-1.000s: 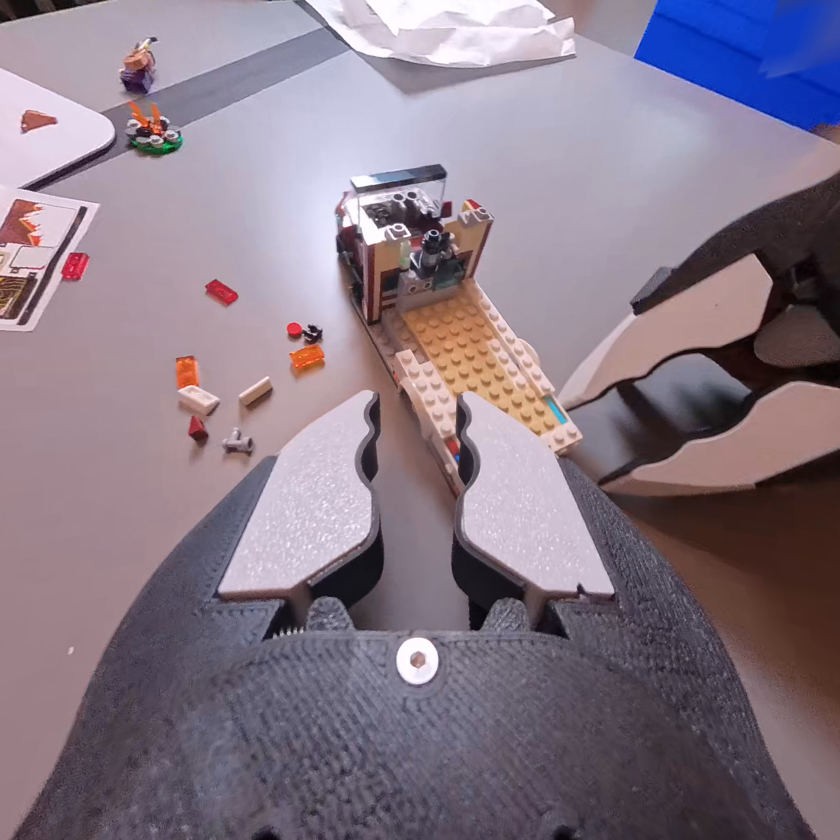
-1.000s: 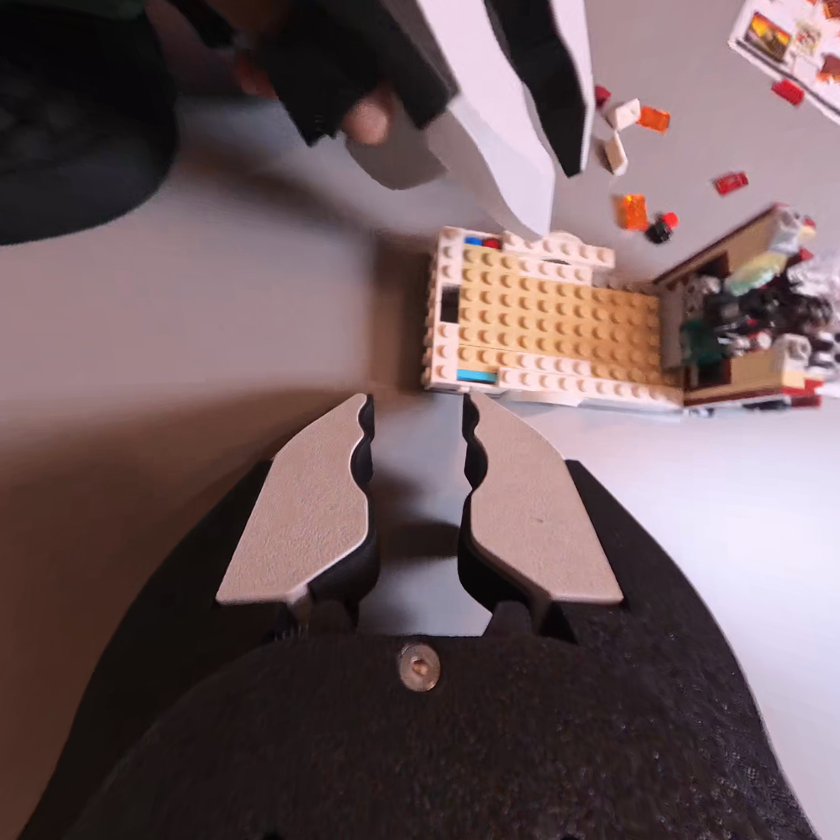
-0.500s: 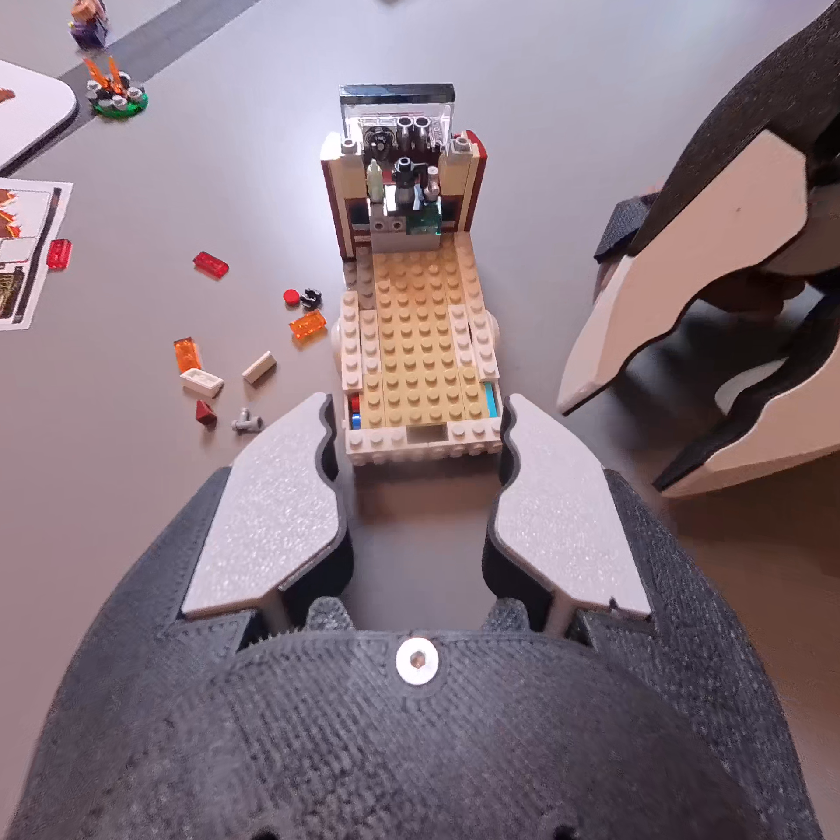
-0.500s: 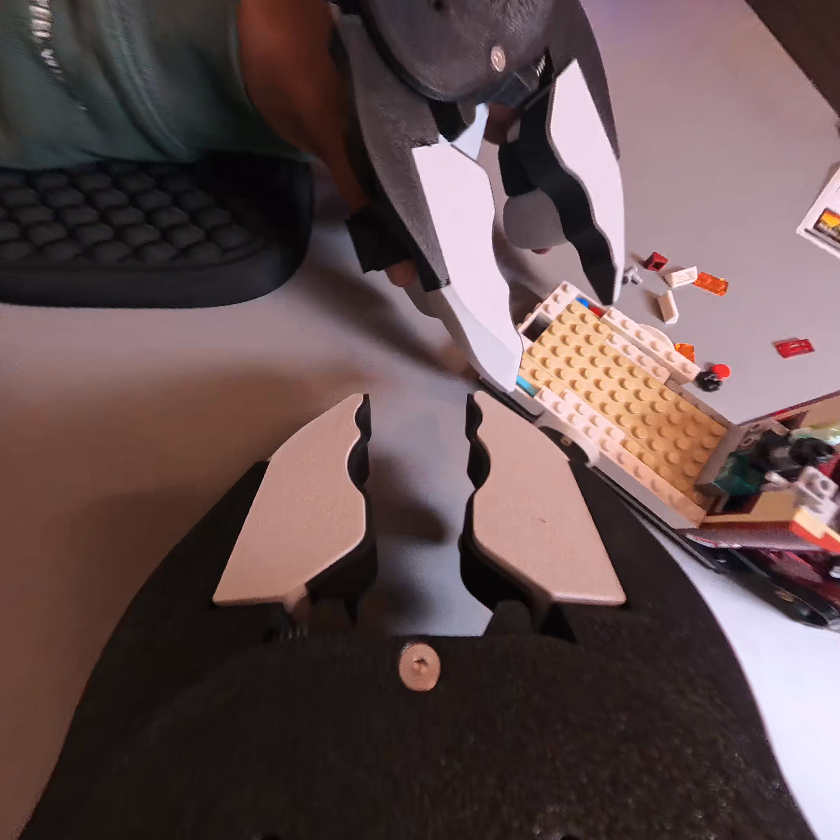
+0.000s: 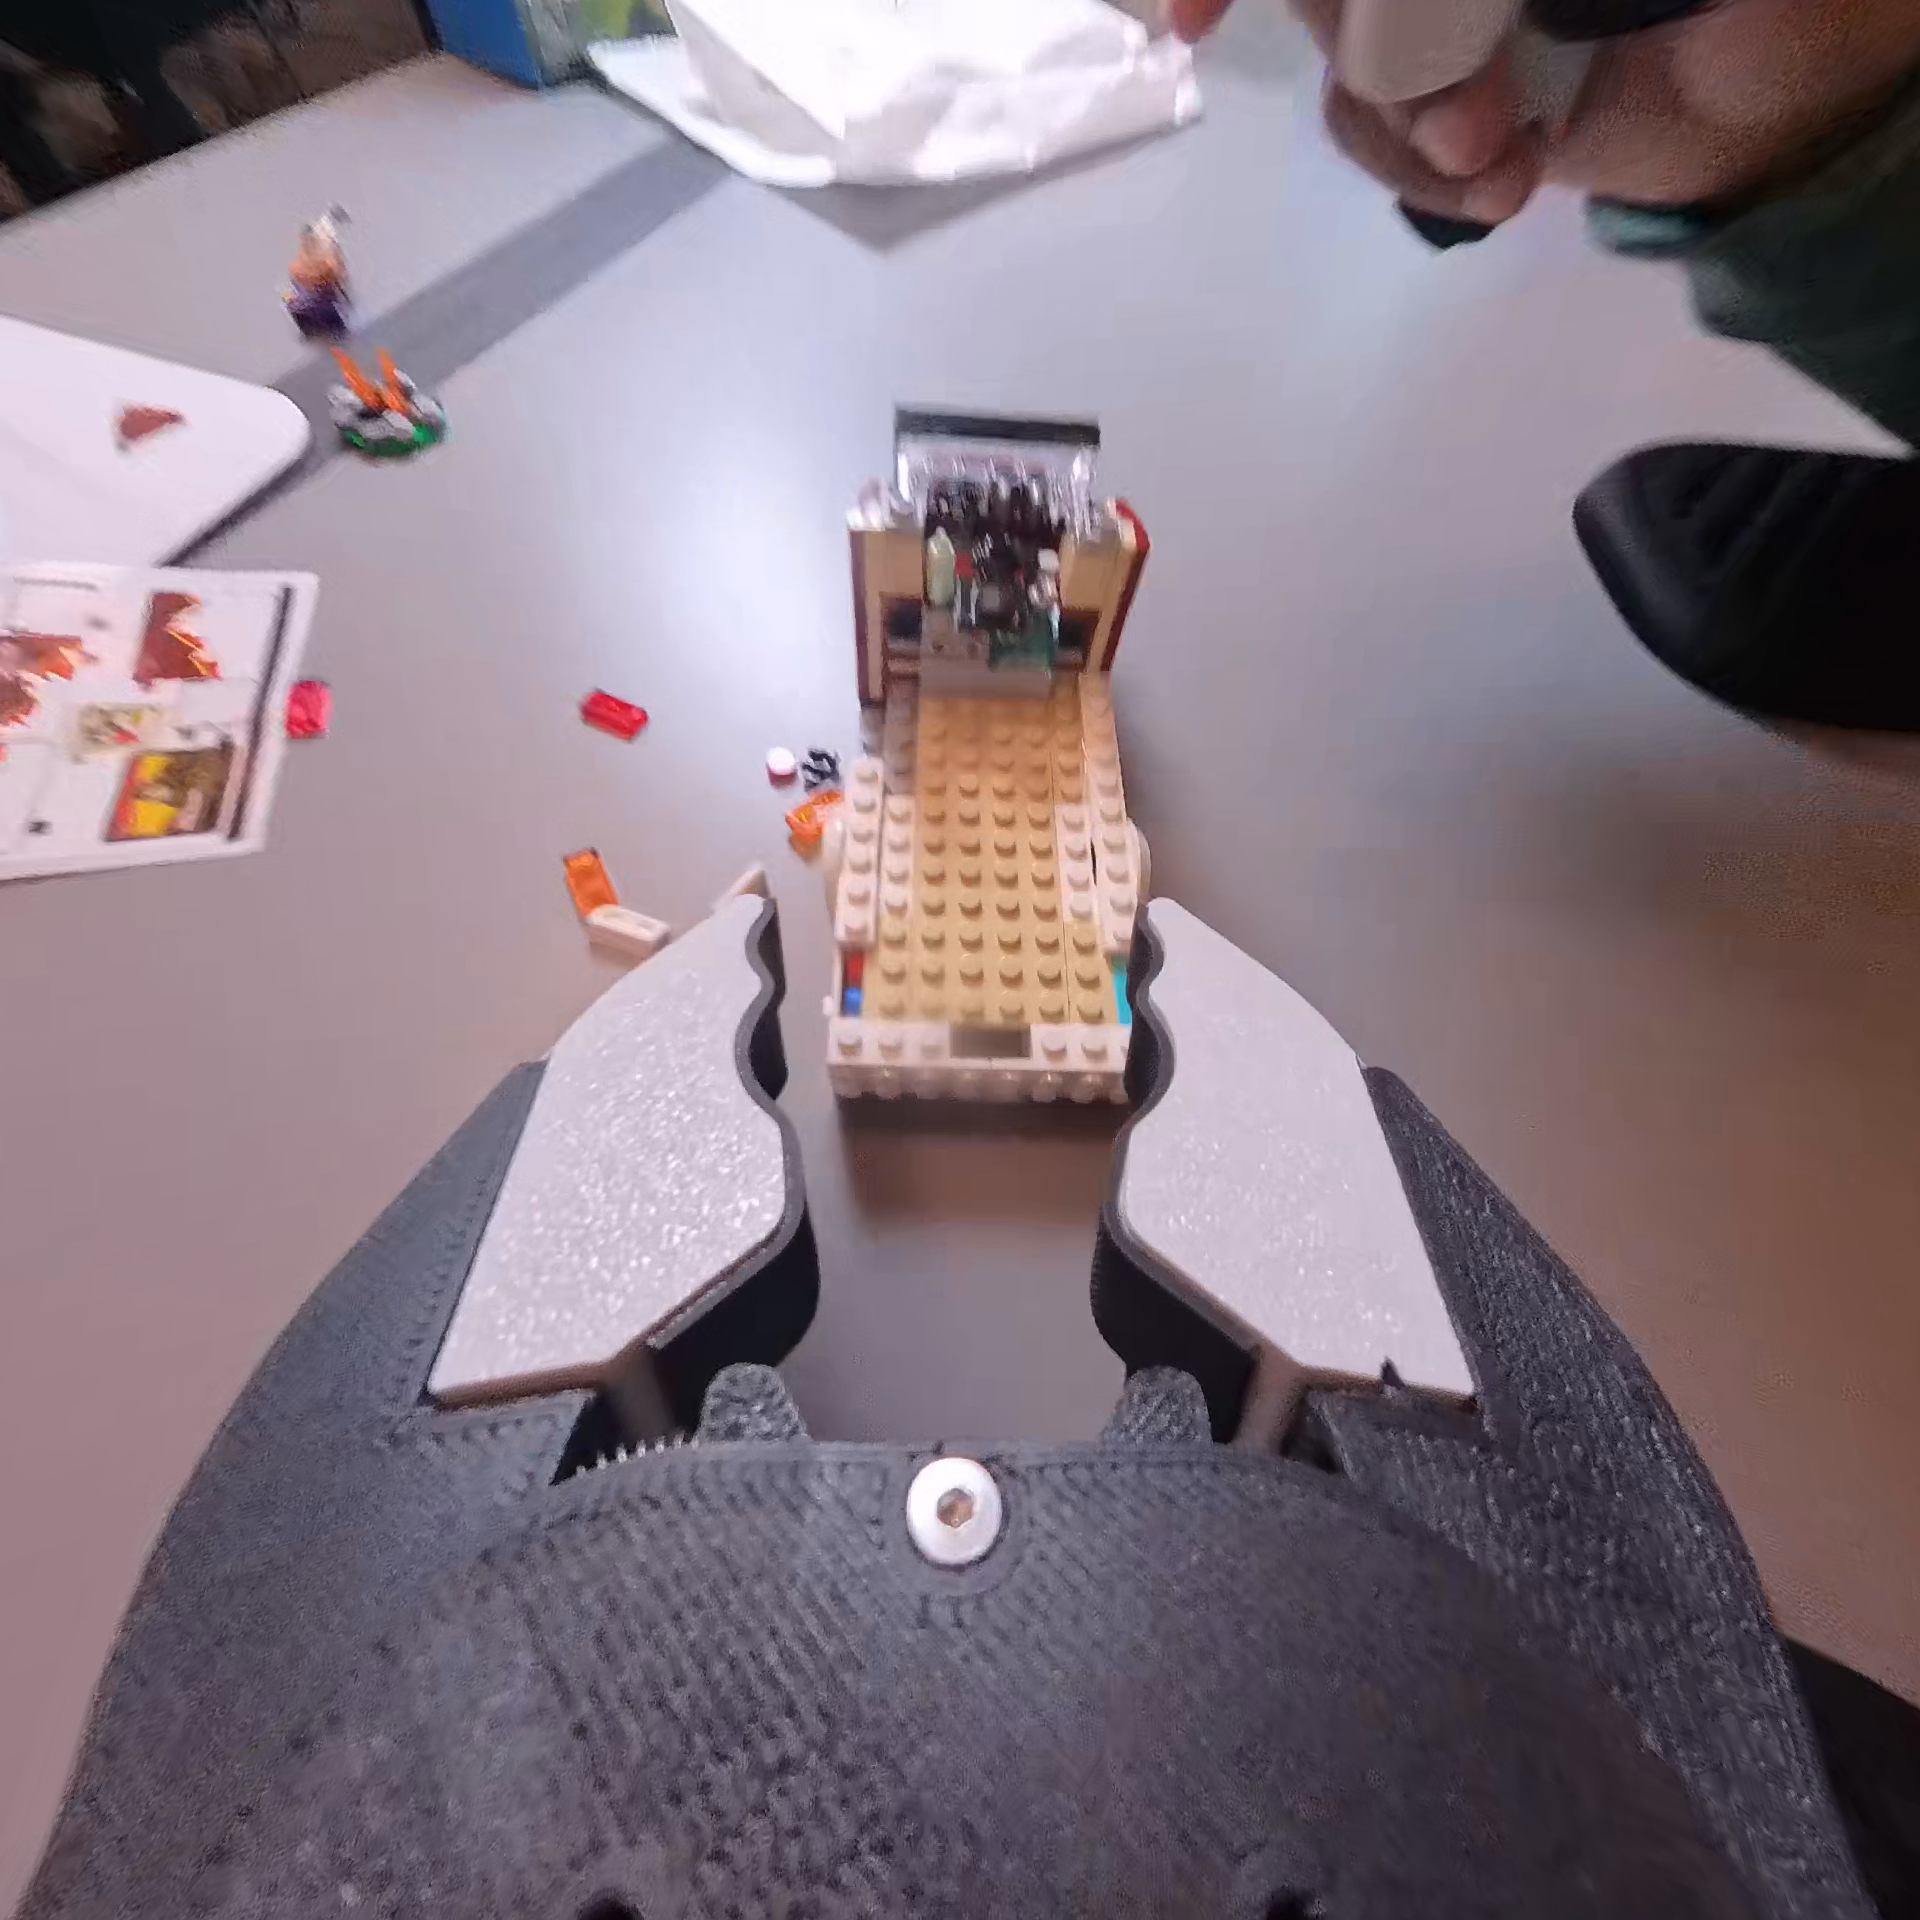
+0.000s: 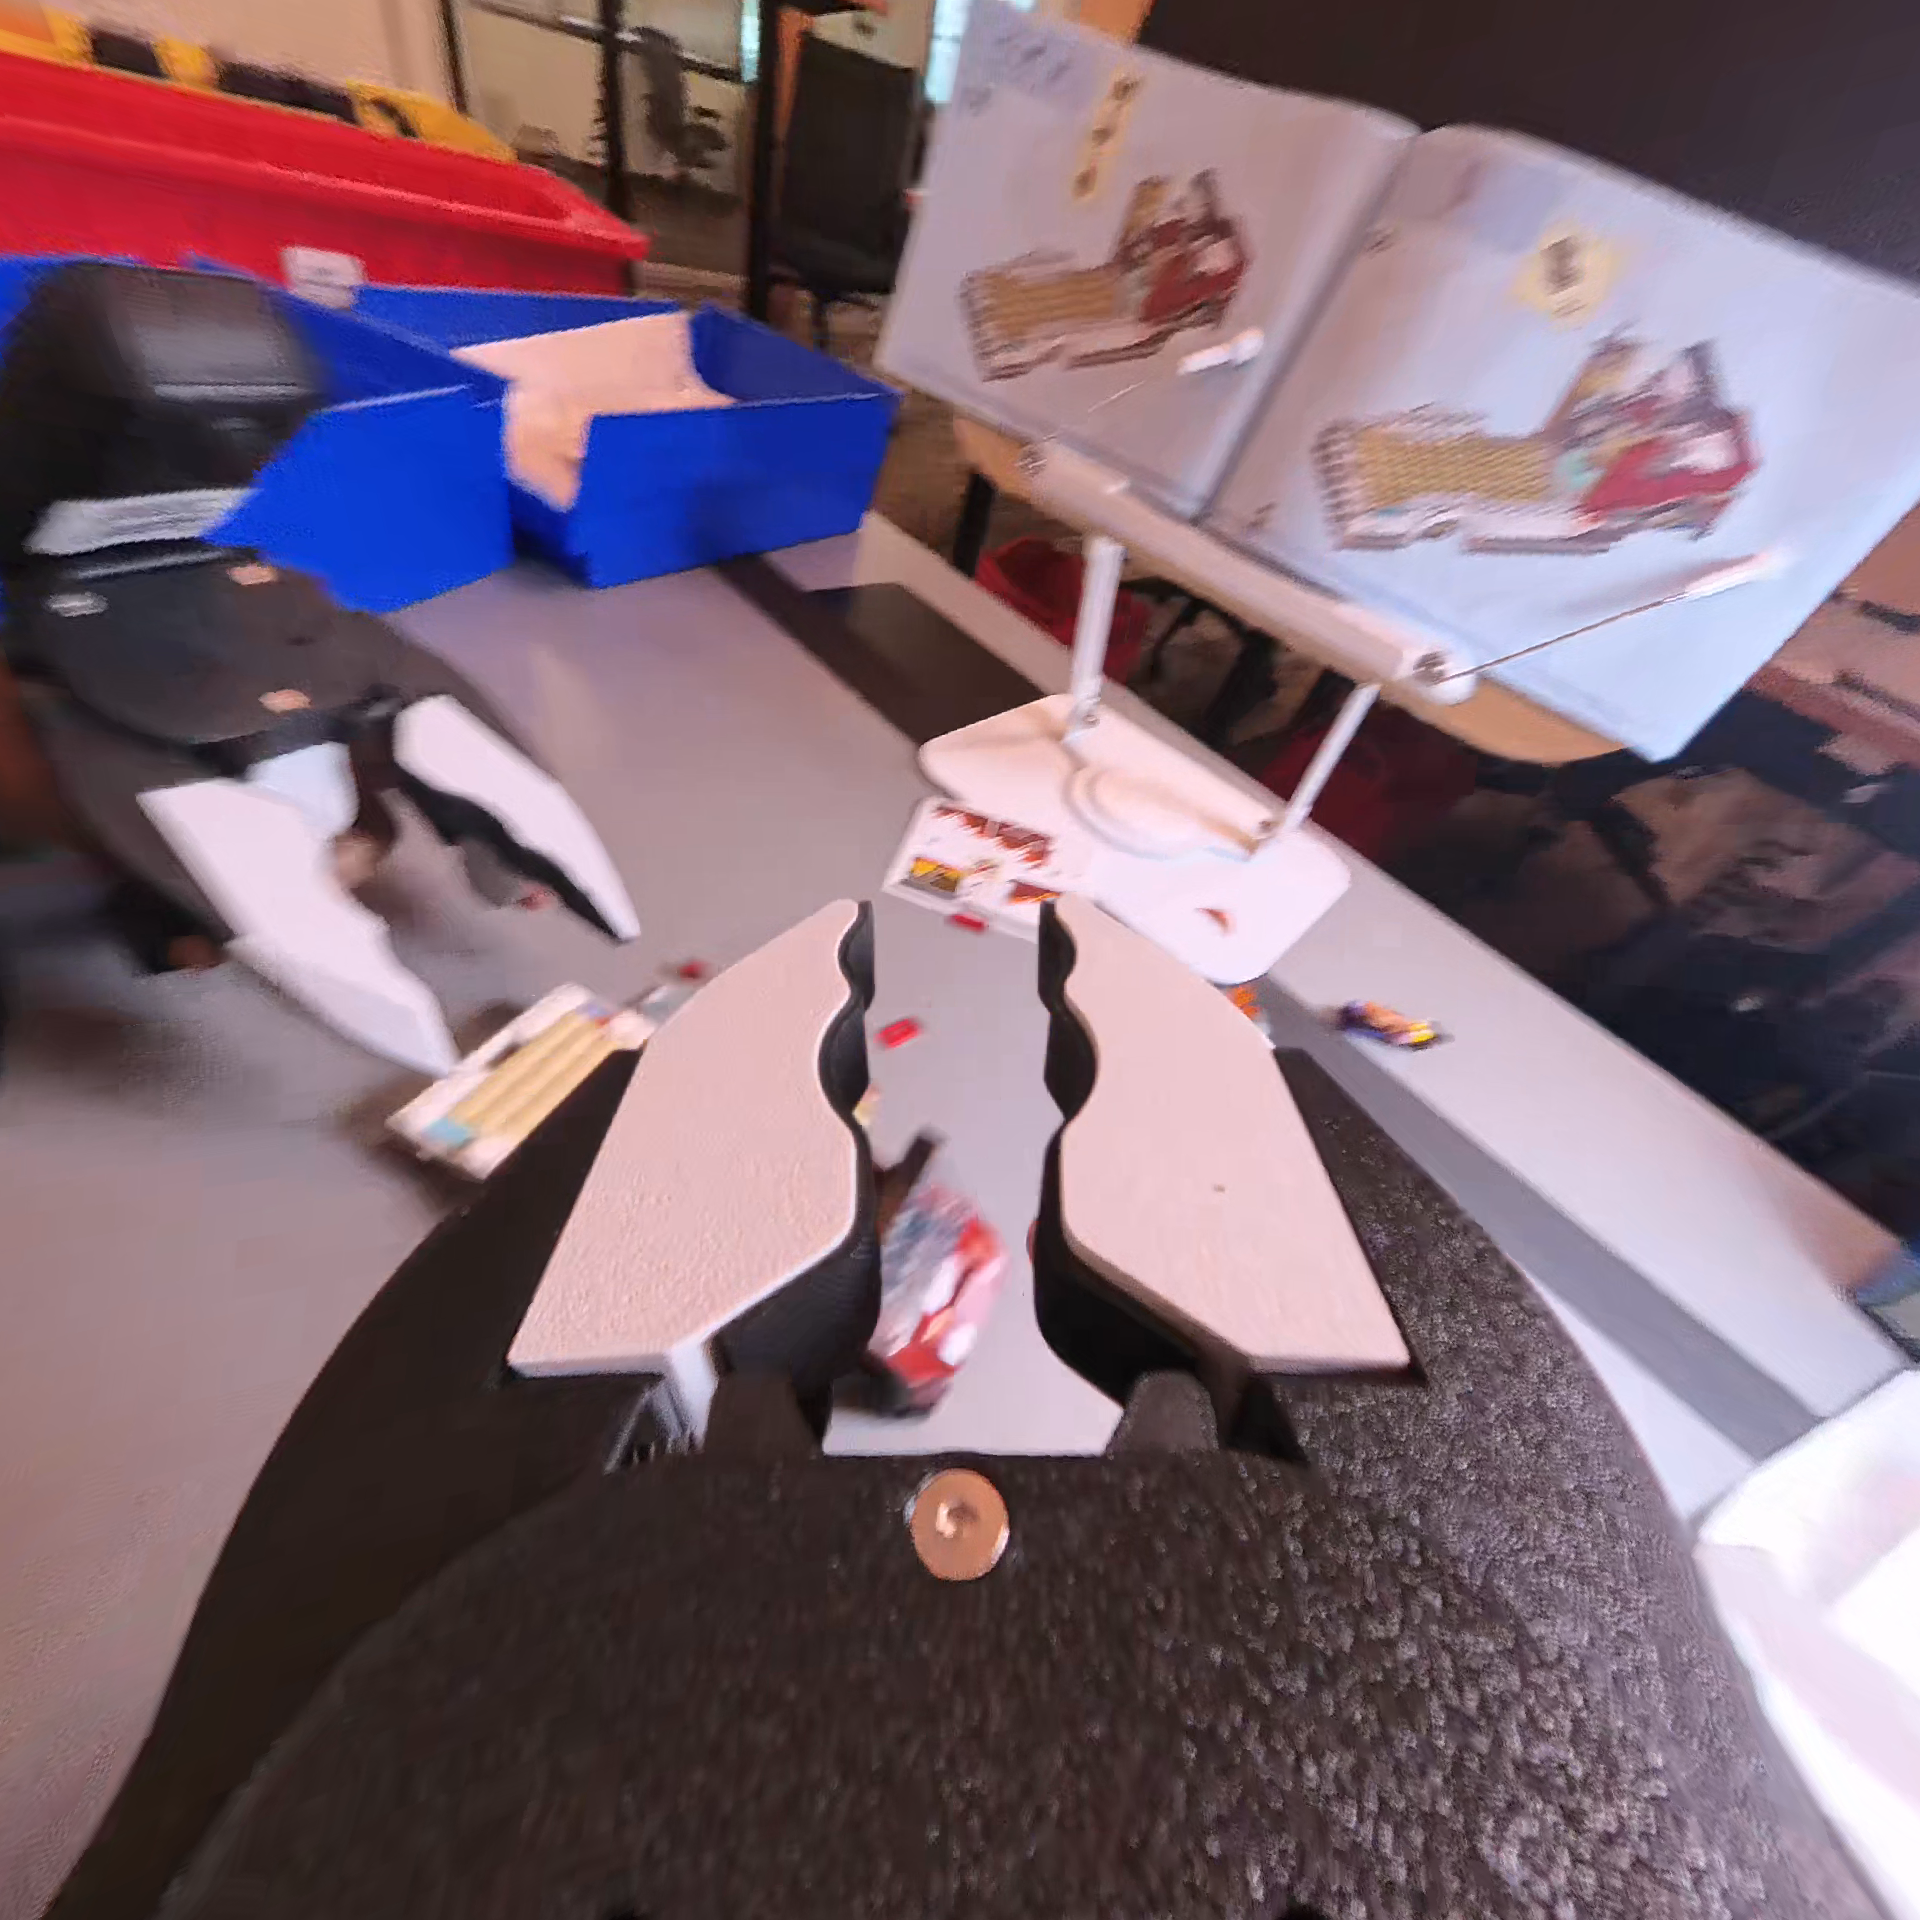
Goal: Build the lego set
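The Lego truck (image 5: 982, 862) stands on the grey table, with a tan studded bed, white edges and a red-brown cab at the far end. My left gripper (image 5: 958, 920) is open and its fingertips flank the bed's near end. The right fingertip (image 5: 1153, 935) is at the bed's corner and the left one stands a little apart. My right gripper (image 6: 954, 914) is open and empty, held above the truck. The red cab (image 6: 935, 1288) shows blurred below its fingers and the bed (image 6: 520, 1081) to the left. The left gripper (image 6: 416, 935) also shows in the right wrist view.
Loose red, orange and white pieces (image 5: 613, 715) lie left of the truck. A sticker sheet (image 5: 135, 717), a small campfire build (image 5: 387, 410) and a minifigure (image 5: 320, 275) lie farther left. An instruction booklet on a white stand (image 6: 1351, 416), blue bins (image 6: 675, 447) and white paper (image 5: 914, 83) stand beyond. The gap from one gripper's tips to the other's is roughly 15 cm. From either gripper's tips it is about 25 cm to the small campfire build (image 5: 387, 410).
My left gripper opened wider and now has the truck's near end between its fingers. My right gripper swung up from beside the bed and now faces the booklet stand.
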Action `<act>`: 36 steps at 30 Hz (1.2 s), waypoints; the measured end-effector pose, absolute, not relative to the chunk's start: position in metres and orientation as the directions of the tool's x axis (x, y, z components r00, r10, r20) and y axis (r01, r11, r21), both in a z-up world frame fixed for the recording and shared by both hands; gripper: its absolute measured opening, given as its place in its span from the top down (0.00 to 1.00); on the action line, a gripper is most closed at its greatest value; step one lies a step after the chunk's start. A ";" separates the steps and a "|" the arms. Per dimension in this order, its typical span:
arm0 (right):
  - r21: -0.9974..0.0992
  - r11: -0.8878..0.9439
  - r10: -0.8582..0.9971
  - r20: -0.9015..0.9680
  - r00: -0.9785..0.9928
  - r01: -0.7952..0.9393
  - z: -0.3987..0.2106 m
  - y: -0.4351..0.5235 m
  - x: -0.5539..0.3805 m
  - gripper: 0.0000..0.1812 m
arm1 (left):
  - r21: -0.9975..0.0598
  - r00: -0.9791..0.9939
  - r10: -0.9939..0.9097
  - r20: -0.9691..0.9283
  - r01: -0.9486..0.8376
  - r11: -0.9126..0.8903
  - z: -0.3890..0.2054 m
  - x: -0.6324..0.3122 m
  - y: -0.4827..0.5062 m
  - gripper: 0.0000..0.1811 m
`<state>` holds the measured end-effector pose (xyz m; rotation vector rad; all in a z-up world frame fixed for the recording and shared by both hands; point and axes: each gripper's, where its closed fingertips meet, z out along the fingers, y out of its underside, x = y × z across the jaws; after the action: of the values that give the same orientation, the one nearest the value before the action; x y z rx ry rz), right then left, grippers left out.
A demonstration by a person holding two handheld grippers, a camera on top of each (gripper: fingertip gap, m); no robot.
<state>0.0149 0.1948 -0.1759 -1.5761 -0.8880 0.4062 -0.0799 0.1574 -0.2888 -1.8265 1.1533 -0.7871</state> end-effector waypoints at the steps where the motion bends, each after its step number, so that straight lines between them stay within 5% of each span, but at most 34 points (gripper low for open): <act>1: -0.952 0.017 0.706 0.227 0.671 0.304 -0.167 0.215 0.019 0.84 | -0.904 0.402 -0.912 0.076 -0.359 -0.233 -0.278 -0.080 0.162 0.66; 7: -0.978 -0.043 0.516 0.151 0.843 0.202 -0.132 0.377 0.046 0.83 | -0.987 0.590 -0.807 0.020 -0.117 -0.109 -0.232 -0.093 0.193 0.77; 12: -0.985 -0.170 0.424 -0.036 0.905 0.040 -0.132 0.462 0.049 0.86 | -0.986 0.692 -0.717 -0.081 -0.160 -0.042 -0.242 -0.113 0.201 0.82; 16: -0.987 -0.150 0.412 -0.107 0.905 -0.048 -0.134 0.469 0.046 0.96 | -0.992 0.720 -0.689 -0.083 -0.129 -0.015 -0.233 -0.122 0.204 0.83; 29: -0.893 -0.240 0.462 -0.450 0.765 -0.380 -0.173 0.458 0.061 0.95 | -0.984 0.711 -0.696 -0.094 -0.174 -0.045 -0.246 -0.119 0.205 0.84; 36: -0.862 -0.306 0.527 -0.506 0.683 -0.403 -0.180 0.452 0.060 0.91 | -0.981 0.702 -0.706 -0.094 -0.185 -0.054 -0.250 -0.117 0.205 0.85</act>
<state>0.0604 0.4521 -0.1800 -1.6421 -0.1021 0.9226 -0.1167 0.2053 -0.2497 -1.6031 0.7420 -0.4945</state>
